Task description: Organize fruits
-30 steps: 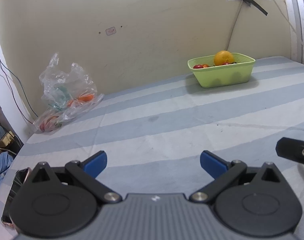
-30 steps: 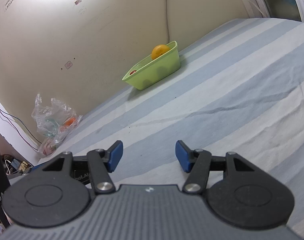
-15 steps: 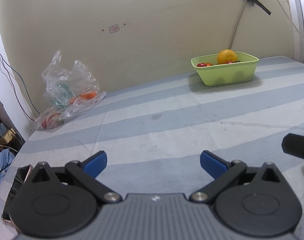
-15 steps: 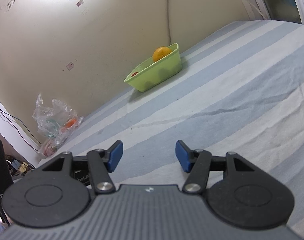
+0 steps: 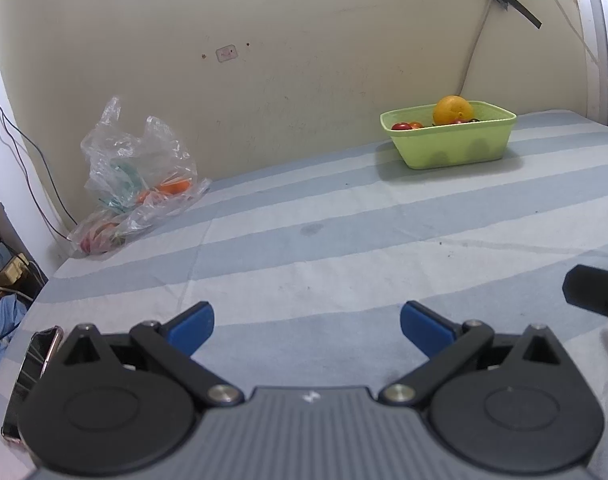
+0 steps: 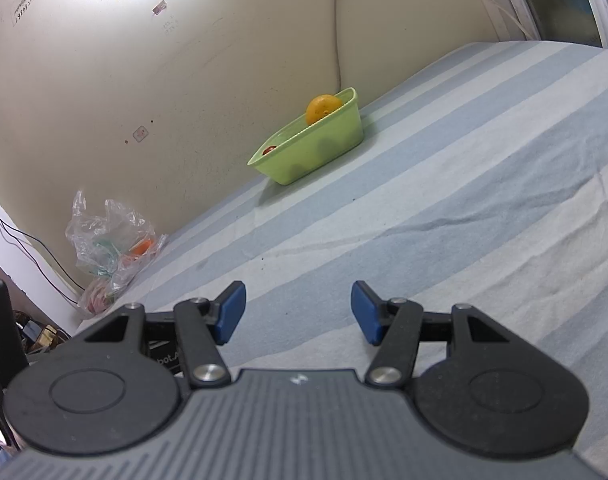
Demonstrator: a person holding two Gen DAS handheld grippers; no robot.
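A light green tub (image 5: 452, 148) stands at the far right by the wall, holding an orange (image 5: 453, 109) and small red tomatoes (image 5: 402, 125). It also shows in the right wrist view (image 6: 316, 148) with the orange (image 6: 322, 108). A clear plastic bag (image 5: 138, 176) with orange and red fruit lies at the far left by the wall, and shows in the right wrist view (image 6: 112, 244). My left gripper (image 5: 306, 326) is open and empty, low over the striped cloth. My right gripper (image 6: 298, 310) is open and empty. Both are far from the fruit.
The surface is a blue and white striped cloth (image 5: 344, 248). A phone (image 5: 30, 376) lies at its front left edge. Part of the right gripper (image 5: 596, 296) shows at the right edge. Cables and clutter (image 5: 4, 264) sit off the left edge.
Both grippers have drifted slightly; the tub and bag sit a little lower and further right in the left view. Both jaws stay open.
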